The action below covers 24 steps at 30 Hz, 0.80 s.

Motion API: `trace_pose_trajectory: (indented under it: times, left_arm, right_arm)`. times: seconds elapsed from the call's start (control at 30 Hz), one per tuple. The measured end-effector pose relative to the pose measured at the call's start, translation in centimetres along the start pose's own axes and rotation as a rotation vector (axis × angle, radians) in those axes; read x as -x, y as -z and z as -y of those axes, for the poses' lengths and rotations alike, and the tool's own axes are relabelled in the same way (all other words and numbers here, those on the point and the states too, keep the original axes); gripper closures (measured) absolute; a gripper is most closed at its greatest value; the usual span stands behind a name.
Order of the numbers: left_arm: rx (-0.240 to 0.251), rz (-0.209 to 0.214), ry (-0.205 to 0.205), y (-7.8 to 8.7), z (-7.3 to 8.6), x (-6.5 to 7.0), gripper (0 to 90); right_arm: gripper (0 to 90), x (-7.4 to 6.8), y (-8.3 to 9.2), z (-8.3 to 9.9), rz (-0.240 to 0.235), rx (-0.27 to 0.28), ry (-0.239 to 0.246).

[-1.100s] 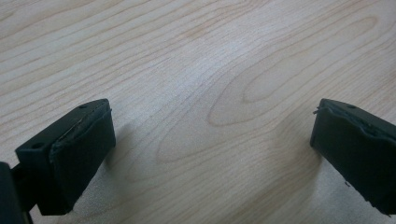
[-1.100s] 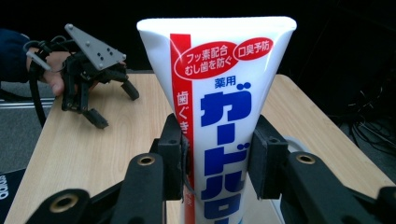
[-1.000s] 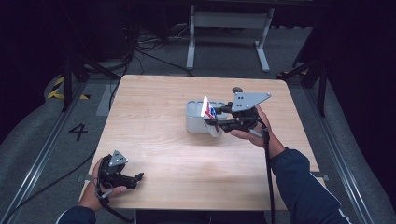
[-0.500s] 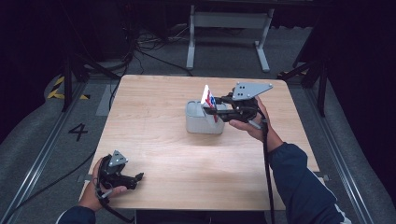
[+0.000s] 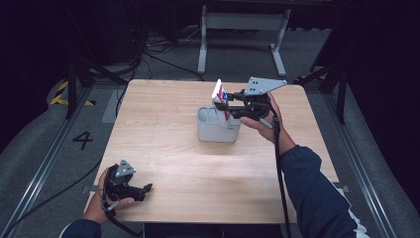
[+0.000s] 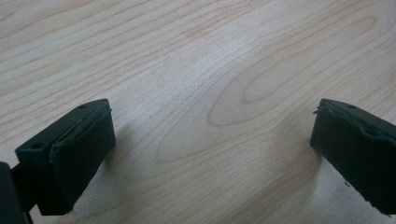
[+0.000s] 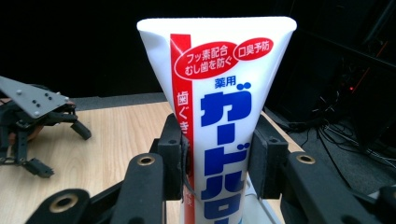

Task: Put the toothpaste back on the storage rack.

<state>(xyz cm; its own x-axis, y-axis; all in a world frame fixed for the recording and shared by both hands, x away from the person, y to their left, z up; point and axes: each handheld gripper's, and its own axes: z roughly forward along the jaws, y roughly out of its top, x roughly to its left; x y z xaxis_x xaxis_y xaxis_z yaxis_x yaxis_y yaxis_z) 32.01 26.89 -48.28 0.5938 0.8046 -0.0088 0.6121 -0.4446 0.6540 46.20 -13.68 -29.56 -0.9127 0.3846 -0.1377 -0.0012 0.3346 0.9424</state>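
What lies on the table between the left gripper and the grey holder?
Nothing: in the high view, bare wood runs from the left gripper to the grey holder.

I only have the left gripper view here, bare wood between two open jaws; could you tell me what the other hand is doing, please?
Observer: The right gripper is shut on a white toothpaste tube, held upright.
Operator: Thank you. Where is the tube relative to the table?
Observer: In the high view its lower end is in or just above a grey holder near the middle of the table.
Operator: And where is my left gripper?
Observer: The left gripper rests at the table's near left corner, well apart from the holder.
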Motion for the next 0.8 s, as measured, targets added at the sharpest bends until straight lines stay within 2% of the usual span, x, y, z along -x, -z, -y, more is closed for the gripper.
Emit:
trace_pose_trajectory:
  times: [0.33, 0.8]
  left_arm:
    - [0.001, 0.000, -0.003, 0.0, 0.0, 0.0, 0.4]
    - [0.001, 0.000, -0.003, 0.0, 0.0, 0.0, 0.4]
  right_arm:
    - [63.1, 1.0, -1.5, 0.3, 0.018, -0.020, -0.018]
    - [63.0, 2.3, -3.0, 2.2, 0.045, -0.053, -0.061]
